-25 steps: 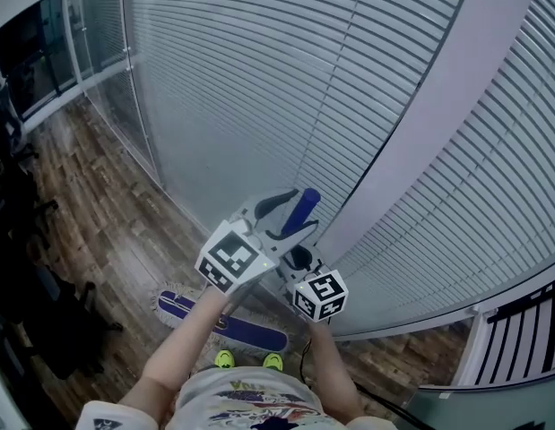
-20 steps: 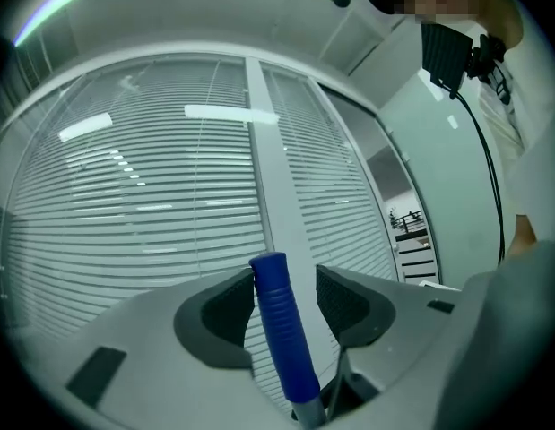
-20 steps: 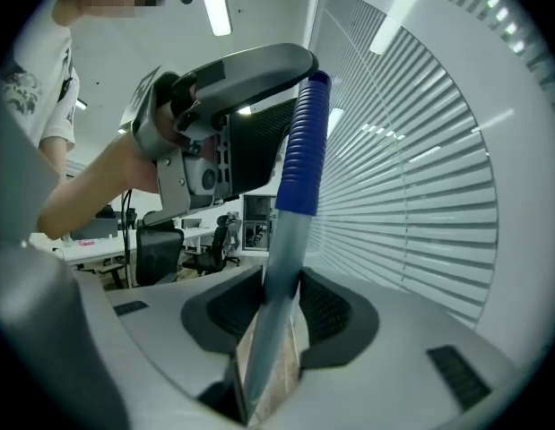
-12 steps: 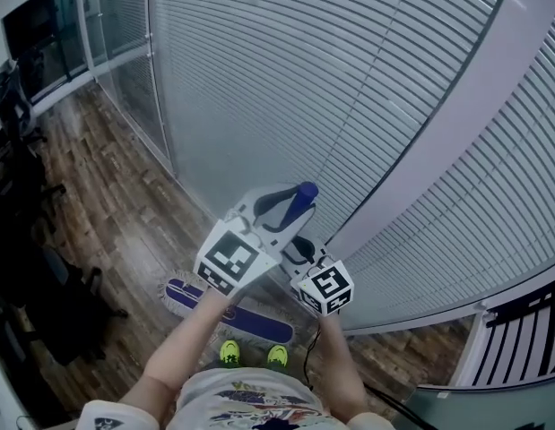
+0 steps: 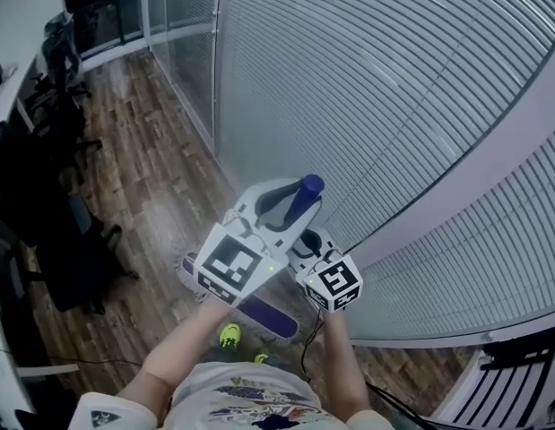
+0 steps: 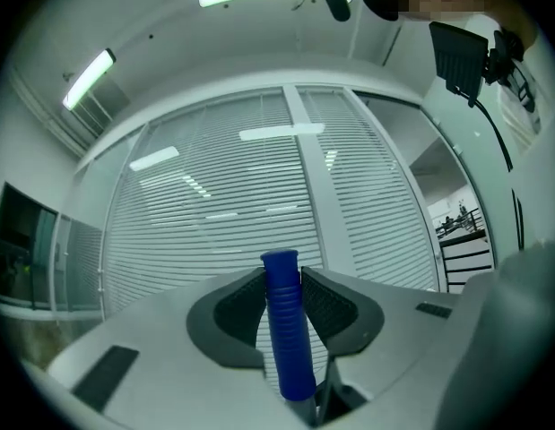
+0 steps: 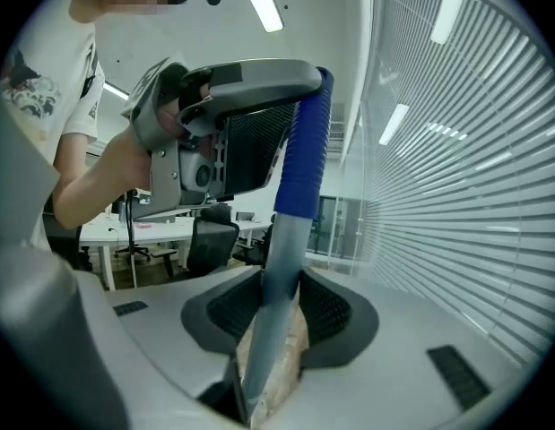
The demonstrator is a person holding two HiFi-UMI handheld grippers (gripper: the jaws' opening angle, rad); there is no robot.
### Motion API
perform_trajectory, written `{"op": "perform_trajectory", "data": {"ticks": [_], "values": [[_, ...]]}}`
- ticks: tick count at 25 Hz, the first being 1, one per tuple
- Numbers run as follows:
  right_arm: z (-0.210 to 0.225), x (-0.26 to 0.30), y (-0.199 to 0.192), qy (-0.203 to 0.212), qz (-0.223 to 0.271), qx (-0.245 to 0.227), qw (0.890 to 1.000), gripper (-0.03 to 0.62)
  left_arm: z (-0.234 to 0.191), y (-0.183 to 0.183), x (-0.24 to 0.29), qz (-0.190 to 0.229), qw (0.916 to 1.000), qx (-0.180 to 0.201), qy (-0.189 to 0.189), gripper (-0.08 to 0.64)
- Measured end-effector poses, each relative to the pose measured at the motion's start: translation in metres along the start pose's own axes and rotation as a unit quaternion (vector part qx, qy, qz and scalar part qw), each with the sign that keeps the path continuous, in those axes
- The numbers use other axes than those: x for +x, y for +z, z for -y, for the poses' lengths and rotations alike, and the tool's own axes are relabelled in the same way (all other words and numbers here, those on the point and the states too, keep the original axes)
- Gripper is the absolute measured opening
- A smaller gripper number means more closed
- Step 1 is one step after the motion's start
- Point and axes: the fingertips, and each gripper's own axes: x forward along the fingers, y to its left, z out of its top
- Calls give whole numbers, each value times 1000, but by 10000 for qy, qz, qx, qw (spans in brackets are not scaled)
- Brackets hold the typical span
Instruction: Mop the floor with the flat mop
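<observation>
The flat mop has a blue grip (image 5: 306, 195) at the top of a grey pole, and its purple head (image 5: 259, 316) lies on the wooden floor by my feet. My left gripper (image 5: 290, 200) is shut on the blue grip (image 6: 286, 330); its jaws have just been closing with that grip between them, and both pads touch it now. Lower down, my right gripper (image 5: 306, 245) is shut on the grey pole (image 7: 281, 294). In the right gripper view the left gripper (image 7: 250, 124) shows above, clamped on the blue grip (image 7: 308, 150). The pole's lower part is hidden behind the grippers.
A curved glass wall with white blinds (image 5: 394, 88) runs close ahead and to the right. Black office chairs (image 5: 71, 267) and a desk stand at the left on the wooden floor (image 5: 151, 177). A dark railing (image 5: 519, 383) is at the bottom right. My shoe (image 5: 229, 335) is beside the mop head.
Both grippers and the mop have shifted along the glass wall toward the chairs. The mop head has slid across the floor and now lies more steeply angled by my feet.
</observation>
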Motion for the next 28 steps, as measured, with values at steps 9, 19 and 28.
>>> {"op": "perform_trajectory", "data": {"ticks": [9,19,28], "values": [[-51,-27,34,1276,578,-163,9900,127,33,40,-45,-77,9858,372,1633,114],[-113,-54,19,2665,713,-426,9602,123,85,32,-91,-618,9482,853,2996,114],[-129,-74,2,2956,925,-214,9506,120,118,15,-100,-902,9483,978,2883,115]]}}
